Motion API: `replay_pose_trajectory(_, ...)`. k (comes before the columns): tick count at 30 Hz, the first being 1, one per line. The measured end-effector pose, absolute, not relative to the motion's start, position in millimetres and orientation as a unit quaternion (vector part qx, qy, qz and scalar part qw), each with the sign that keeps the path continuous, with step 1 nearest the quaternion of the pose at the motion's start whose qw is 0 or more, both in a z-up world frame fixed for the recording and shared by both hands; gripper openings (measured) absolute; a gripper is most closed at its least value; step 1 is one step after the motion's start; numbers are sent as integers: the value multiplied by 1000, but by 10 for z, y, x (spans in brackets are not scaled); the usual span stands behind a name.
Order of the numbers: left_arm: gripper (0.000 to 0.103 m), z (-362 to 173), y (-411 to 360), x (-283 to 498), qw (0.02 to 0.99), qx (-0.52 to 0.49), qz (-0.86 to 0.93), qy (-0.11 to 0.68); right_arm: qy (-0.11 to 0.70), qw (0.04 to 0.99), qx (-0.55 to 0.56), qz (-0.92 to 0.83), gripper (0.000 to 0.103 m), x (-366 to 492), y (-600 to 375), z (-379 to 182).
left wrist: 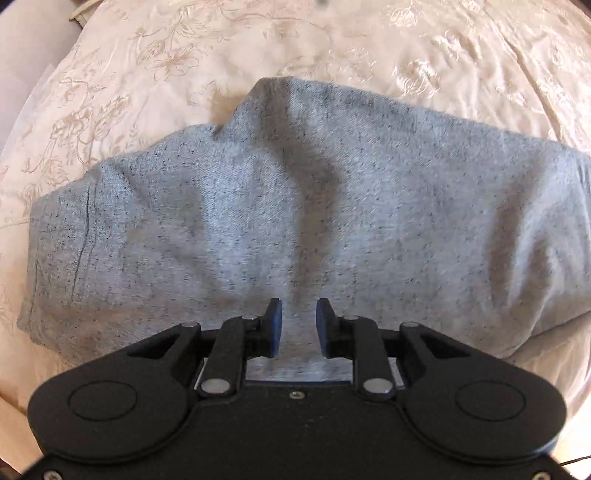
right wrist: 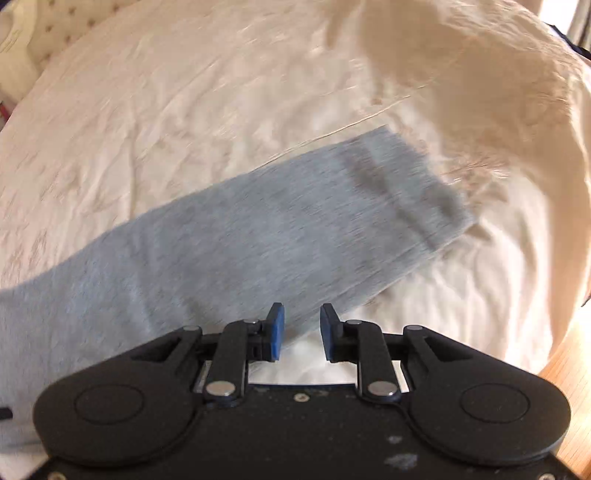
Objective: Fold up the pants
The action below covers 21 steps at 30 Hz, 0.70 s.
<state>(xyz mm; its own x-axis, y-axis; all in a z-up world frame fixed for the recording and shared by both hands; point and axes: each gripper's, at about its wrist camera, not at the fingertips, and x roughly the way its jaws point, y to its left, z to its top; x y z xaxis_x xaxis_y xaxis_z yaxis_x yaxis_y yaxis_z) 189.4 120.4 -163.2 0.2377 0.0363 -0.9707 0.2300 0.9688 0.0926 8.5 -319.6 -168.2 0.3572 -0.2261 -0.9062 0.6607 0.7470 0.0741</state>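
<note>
Grey speckled pants [left wrist: 280,206] lie on a cream bedspread, the two legs laid one on the other. In the left wrist view the wide waist part fills the middle, with a pocket seam at the left. My left gripper [left wrist: 298,326] is open and empty, just above the pants' near edge. In the right wrist view the leg [right wrist: 258,229] runs from lower left to its hem [right wrist: 436,199] at upper right; this view is motion-blurred. My right gripper [right wrist: 302,330] is open and empty, over the leg's near edge.
The cream floral bedspread [left wrist: 424,62] spreads all around the pants. A raised fold of bedding [right wrist: 461,74] rises at the upper right. A wooden floor [right wrist: 569,369] shows past the bed's edge at the lower right. A tufted headboard [right wrist: 66,26] is at the far left.
</note>
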Motion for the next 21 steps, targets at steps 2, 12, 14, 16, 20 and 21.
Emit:
replay_pose_trajectory(2, 32, -1670, 1128, 1868, 775, 89, -63, 622, 478, 784, 236, -318, 24, 49, -3574, -1653)
replay_pose_trajectory(12, 32, -2025, 838, 1744, 751, 128, 3, 648, 463, 807, 215, -298, 27, 261, -4637, -1638)
replay_pose_trajectory(14, 32, -2037, 811, 1768, 751, 124, 15, 648, 470, 817, 203, -264, 28, 471, -4756, -1667)
replay_pose_trajectory(16, 32, -2007, 798, 1735, 752, 117, 30, 648, 482, 822, 192, -234, 30, 642, -4848, -1732)
replay_pose_trajectory(20, 32, -2039, 754, 1704, 756, 119, 47, 641, 528, 815, 154, -185, 30, 950, -4962, -1942)
replay_pose_trajectory(21, 32, -2061, 730, 1674, 758, 122, 50, 639, 537, 813, 145, -175, 30, 1005, -4984, -1975)
